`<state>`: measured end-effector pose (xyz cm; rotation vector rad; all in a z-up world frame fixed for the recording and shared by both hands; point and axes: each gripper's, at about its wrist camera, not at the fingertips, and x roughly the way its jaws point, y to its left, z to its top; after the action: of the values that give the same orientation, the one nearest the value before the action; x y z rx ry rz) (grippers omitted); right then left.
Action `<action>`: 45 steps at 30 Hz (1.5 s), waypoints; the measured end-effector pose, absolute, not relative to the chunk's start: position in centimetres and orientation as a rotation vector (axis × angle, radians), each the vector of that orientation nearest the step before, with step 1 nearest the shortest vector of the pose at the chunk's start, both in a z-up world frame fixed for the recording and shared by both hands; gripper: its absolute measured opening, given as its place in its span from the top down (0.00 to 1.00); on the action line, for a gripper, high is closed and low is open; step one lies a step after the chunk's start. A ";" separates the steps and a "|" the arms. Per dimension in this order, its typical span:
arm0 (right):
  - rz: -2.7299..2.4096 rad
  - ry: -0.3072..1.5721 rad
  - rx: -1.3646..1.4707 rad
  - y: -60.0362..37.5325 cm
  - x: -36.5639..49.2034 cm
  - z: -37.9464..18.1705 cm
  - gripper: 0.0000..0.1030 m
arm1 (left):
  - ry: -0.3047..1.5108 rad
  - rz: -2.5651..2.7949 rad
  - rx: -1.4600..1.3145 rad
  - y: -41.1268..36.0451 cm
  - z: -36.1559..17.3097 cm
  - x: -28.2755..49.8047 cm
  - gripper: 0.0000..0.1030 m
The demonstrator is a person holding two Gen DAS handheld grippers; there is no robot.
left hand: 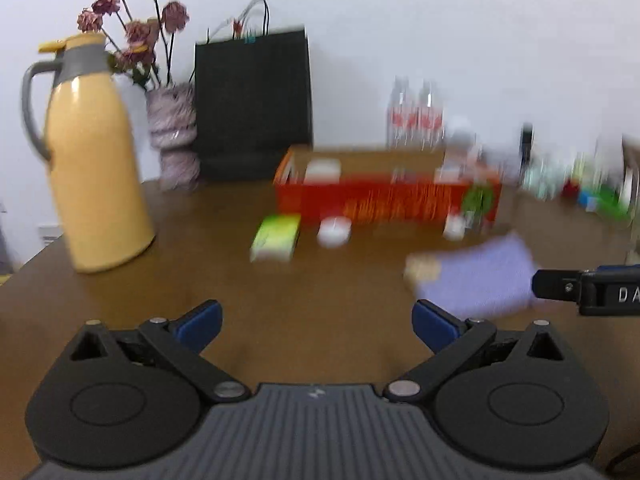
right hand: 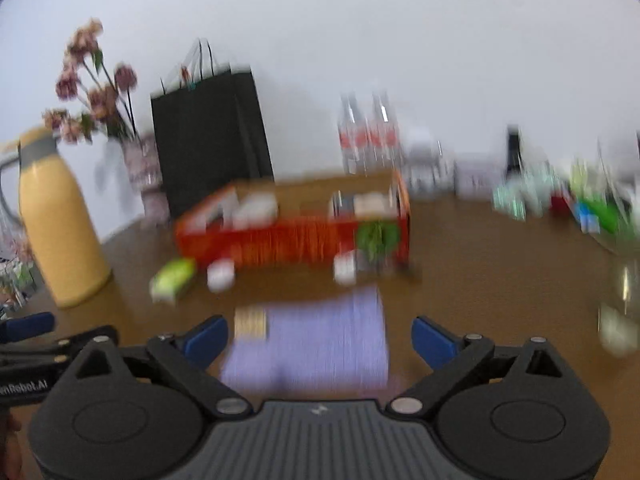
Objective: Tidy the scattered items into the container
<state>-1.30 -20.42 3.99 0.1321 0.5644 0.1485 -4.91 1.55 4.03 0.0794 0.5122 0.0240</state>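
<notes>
A red cardboard box (left hand: 384,200) (right hand: 296,240) stands open-topped on the brown table, with a few white items inside. In front of it lie a green packet (left hand: 276,236) (right hand: 174,276), a small white round tub (left hand: 334,232) (right hand: 221,273) and a small white bottle (left hand: 454,227) (right hand: 345,269). A lilac cloth (left hand: 476,280) (right hand: 316,340) lies nearer. My left gripper (left hand: 318,326) is open over bare table, left of the cloth. My right gripper (right hand: 320,338) is open, the cloth lying on the table between and ahead of its blue fingers; the pads are not on it.
A yellow thermos jug (left hand: 96,168) (right hand: 60,220) stands at the left, with a vase of dried flowers (left hand: 174,136) and a black paper bag (left hand: 254,104) (right hand: 210,136) behind. Two clear bottles (left hand: 416,116) and blurred clutter (right hand: 560,196) line the back right.
</notes>
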 end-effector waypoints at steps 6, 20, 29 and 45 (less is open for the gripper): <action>0.149 0.642 0.029 -18.2 -4.2 0.3 0.04 | 0.612 -0.044 0.051 2.0 2.3 -4.2 0.00; 0.134 0.705 -0.018 -17.0 -3.5 -0.7 0.00 | 0.687 -0.069 0.043 1.6 0.7 -3.8 0.00; 0.135 0.704 -0.024 -17.0 -3.4 -0.8 0.00 | 0.687 -0.068 0.042 1.6 0.7 -3.8 0.00; 0.138 0.703 -0.029 -17.1 -3.6 -0.8 0.00 | 0.679 -0.078 0.037 1.6 0.9 -3.8 0.00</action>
<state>-3.56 -17.07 -0.76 -0.0292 0.7027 0.1385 -3.79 1.55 0.95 0.0367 0.6789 -0.0775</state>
